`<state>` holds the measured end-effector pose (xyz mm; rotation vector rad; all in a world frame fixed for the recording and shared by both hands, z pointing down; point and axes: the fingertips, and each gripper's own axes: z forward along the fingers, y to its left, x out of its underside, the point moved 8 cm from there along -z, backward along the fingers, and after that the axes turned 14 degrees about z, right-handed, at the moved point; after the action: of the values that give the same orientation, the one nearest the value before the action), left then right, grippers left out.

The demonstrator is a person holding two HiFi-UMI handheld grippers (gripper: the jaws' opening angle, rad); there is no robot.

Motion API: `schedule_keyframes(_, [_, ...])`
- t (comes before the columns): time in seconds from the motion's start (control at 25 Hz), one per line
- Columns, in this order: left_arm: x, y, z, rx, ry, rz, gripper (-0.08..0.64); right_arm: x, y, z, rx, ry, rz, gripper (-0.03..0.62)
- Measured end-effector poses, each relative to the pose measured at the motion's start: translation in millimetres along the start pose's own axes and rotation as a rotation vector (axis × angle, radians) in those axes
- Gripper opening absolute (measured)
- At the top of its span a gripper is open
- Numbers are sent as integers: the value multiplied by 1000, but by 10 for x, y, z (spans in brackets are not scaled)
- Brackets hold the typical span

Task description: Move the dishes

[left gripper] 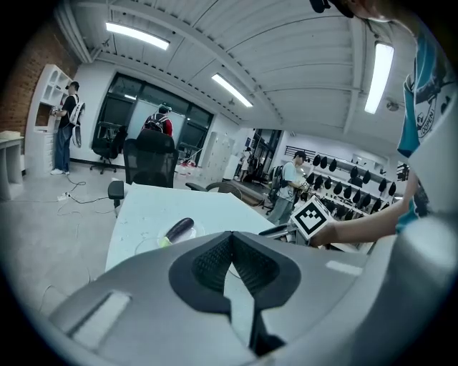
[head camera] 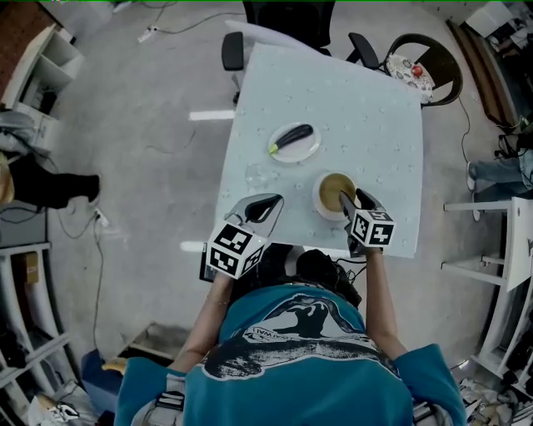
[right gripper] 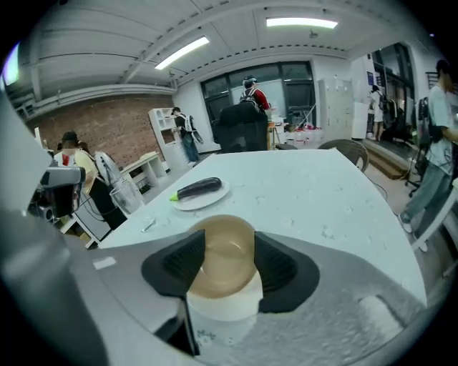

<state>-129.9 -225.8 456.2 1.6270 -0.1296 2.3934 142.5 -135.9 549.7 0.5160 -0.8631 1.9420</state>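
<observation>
A bowl (head camera: 331,190), white outside and brown inside, stands near the front edge of the white table (head camera: 375,125). My right gripper (head camera: 356,198) hangs over its near right side, pointing down at it. In the right gripper view the bowl (right gripper: 222,289) fills the gap between the spread pads (right gripper: 175,261), which hide its sides, so my right gripper (right gripper: 229,237) is open. Farther back a white plate (head camera: 310,152) carries a dark eggplant (head camera: 293,136). Over the table's front left edge my left gripper (head camera: 268,202) is shut and empty, its tips meeting (left gripper: 230,234).
A clear glass (head camera: 256,176) stands left of the bowl, in front of the plate. Black office chairs (head camera: 287,18) sit at the table's far side, and a round chair (head camera: 425,66) at its far right corner. Shelving (head camera: 46,62) and people stand farther off.
</observation>
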Motion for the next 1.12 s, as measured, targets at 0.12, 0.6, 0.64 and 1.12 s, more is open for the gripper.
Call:
schedule_keyframes(0.12, [1,-12,14,13,9,1,14,82,-123,-26,24,7,61,205])
schedule_keyframes(0.6, [-11,-198,174,56,76,20,14,248,-332,87,19,37,195,75])
schedule_keyframes(0.64, [-15,-207,176,53,77,15,14,250,-335,83,12,33,211,62])
schedule_keyframes(1.12, [-161,-443,531,68,92,4,14,85,-551,-91,-58,39,242,15])
